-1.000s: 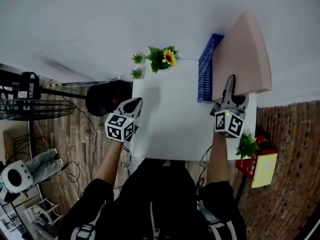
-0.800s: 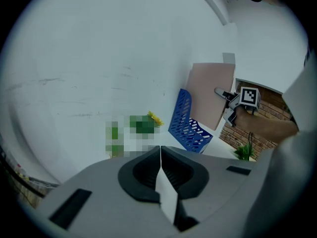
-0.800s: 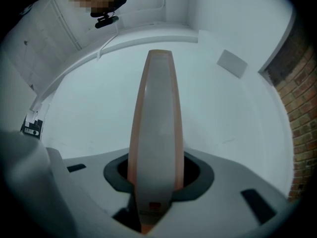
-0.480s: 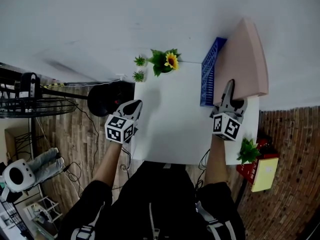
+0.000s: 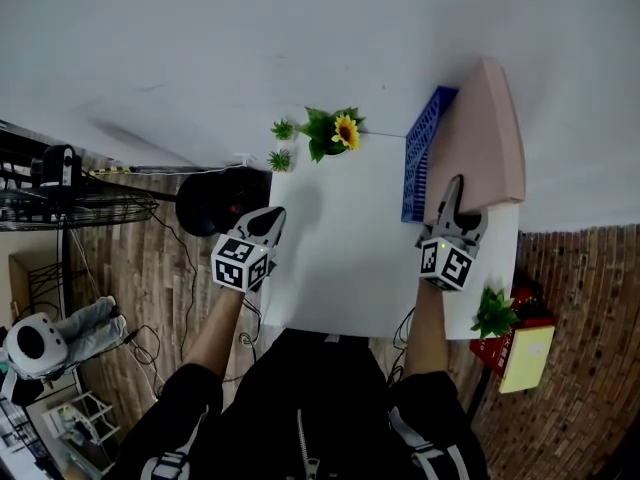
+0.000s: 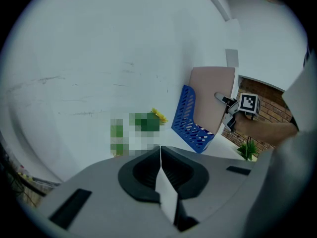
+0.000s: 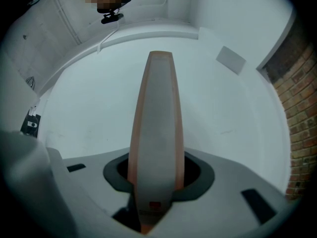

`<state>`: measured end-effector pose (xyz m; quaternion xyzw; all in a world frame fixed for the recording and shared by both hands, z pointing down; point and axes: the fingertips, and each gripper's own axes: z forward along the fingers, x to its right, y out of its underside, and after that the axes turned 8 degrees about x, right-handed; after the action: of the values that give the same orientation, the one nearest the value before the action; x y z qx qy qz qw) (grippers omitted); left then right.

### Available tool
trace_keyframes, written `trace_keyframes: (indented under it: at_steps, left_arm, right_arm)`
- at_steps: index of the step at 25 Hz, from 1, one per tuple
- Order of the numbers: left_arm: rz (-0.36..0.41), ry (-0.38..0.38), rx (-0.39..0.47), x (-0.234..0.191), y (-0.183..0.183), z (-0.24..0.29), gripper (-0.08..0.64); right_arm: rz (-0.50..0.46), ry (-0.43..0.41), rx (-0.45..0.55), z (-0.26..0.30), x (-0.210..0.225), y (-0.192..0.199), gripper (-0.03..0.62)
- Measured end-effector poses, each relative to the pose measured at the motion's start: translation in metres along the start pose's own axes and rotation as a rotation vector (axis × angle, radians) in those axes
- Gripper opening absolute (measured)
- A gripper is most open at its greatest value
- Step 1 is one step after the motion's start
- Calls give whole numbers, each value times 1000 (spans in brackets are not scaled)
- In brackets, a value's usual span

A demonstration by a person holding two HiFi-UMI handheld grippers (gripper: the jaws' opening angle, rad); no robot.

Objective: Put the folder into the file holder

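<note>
- One folder [image 5: 482, 138]
- One file holder [image 5: 419, 166]
- Two grippers: left gripper [image 5: 272, 215], right gripper [image 5: 456, 184]
- One table [image 5: 340, 258]
- One sunflower [image 5: 346, 131]
- Three small plants [image 5: 493, 313]

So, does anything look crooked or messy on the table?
Nothing is spilled or broken. The only unsettled thing is the pink folder at the far right corner of the table. It stands on edge at the blue file holder, pinched in the right tongs, not resting by itself.
</note>
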<state>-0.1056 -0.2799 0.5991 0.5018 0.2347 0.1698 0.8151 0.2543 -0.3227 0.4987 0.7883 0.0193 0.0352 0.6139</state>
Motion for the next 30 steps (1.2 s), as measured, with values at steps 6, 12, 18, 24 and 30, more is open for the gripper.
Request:
trace_keyframes:
  at_steps: [6, 12, 18, 24, 30]
  left_arm:
    - [-8, 6, 1, 5, 1, 3, 25]
    - [-18, 19, 15, 12, 0, 6, 25]
    - [-24, 31, 35, 22, -3, 7, 25]
    - [-39, 20, 59, 22, -6, 3, 25]
    - [-48, 19, 74, 28, -6, -2, 25]
  right_arm:
    - [0, -14, -6, 1, 0, -1, 170]
    - [-8, -47, -112, 7, -3, 1, 189]
    - [5, -93, -271, 14, -2, 11, 193]
    - [-40, -119, -409, 17, -4, 18, 206]
    - [-33, -109, -457, 16, -1, 23, 185]
